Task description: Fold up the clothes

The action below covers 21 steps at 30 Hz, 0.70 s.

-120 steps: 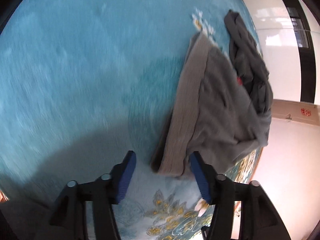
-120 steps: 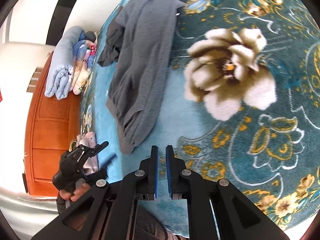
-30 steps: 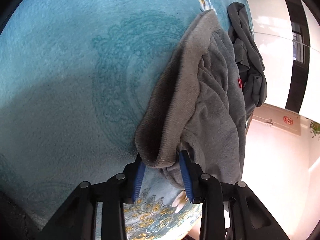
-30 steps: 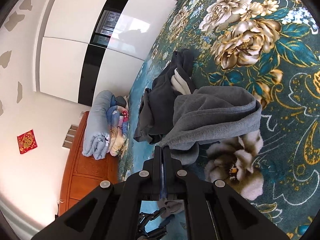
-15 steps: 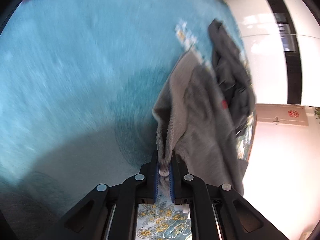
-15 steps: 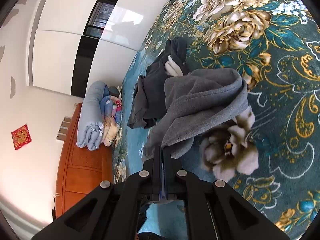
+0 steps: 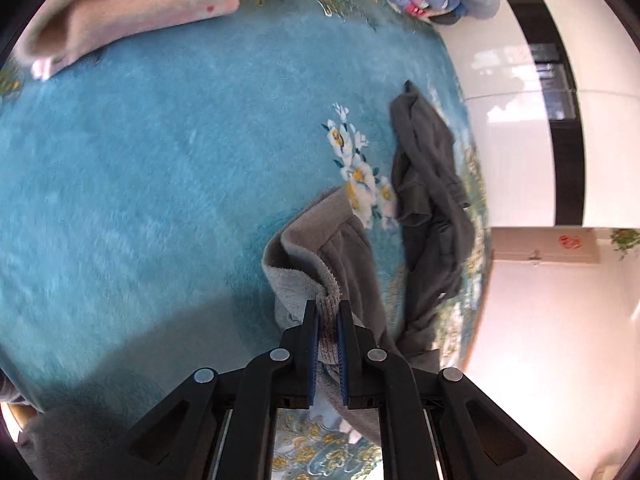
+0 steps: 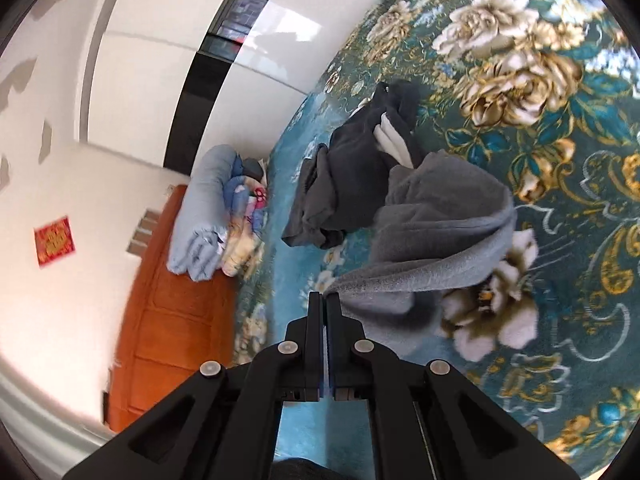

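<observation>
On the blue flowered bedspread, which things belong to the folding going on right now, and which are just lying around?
In the job:
- light grey fleece garment, ribbed hem pinched in the left gripper, another edge in the right gripper
- blue flowered bedspread, the work surface

Lying about:
- dark grey crumpled garment
- pink fleece garment
- rolled pale blue bedding
- wooden headboard

Bright daylight throughout, strongest off the glossy white wardrobe doors [image 8: 280, 44], with window reflections and glare there. Pinkish overexposure on the wall [image 7: 532, 320] right of the teal blanket [image 7: 140, 160]. Soft broad shadow across the blanket's lower left. Motion blur over the blanket's pile and the pink garment [image 7: 120, 4] above it. Heavy fisheye curvature, black vignette at all corners.
</observation>
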Each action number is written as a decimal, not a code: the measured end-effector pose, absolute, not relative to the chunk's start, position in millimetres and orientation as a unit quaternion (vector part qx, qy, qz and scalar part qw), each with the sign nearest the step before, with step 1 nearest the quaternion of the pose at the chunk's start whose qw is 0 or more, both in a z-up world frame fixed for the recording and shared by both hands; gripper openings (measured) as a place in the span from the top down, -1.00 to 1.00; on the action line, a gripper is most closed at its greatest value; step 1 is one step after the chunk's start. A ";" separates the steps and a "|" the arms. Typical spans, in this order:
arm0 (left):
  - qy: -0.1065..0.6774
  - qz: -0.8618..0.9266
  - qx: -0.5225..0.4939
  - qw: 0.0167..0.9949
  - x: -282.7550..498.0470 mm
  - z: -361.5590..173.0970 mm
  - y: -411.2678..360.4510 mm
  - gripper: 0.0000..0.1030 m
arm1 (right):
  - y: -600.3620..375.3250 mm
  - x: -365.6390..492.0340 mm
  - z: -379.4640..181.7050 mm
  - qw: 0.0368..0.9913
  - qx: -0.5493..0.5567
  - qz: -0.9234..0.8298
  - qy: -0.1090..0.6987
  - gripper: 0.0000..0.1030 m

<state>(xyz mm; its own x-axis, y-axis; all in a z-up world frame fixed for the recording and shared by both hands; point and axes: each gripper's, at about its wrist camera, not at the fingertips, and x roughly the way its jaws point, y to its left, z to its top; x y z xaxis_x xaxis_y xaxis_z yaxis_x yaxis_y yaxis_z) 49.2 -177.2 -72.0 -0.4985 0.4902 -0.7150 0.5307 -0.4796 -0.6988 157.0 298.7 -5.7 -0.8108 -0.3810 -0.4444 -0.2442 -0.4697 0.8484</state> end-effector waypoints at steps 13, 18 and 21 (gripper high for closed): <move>0.491 -0.795 0.331 -0.133 34.0 115.1 -206.3 0.83 | 289.5 118.3 161.1 0.118 0.166 -0.898 -0.391 0.97; 0.438 -0.789 0.429 -0.025 63.2 26.5 -214.5 0.83 | 266.4 141.9 71.7 0.086 0.269 -0.873 -0.398 0.97; 0.437 -0.738 0.511 0.052 76.7 -53.2 -221.4 0.84 | 252.1 155.6 -22.3 0.046 0.367 -0.815 -0.446 1.00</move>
<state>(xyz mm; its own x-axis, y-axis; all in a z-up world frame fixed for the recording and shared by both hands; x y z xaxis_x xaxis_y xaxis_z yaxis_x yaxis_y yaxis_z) 76.7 -221.4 -53.2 -0.4715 0.3696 -0.8007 0.5234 -0.6134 -0.5914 155.6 252.1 -22.3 -0.7258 -0.4019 -0.5583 -0.2535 -0.5982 0.7602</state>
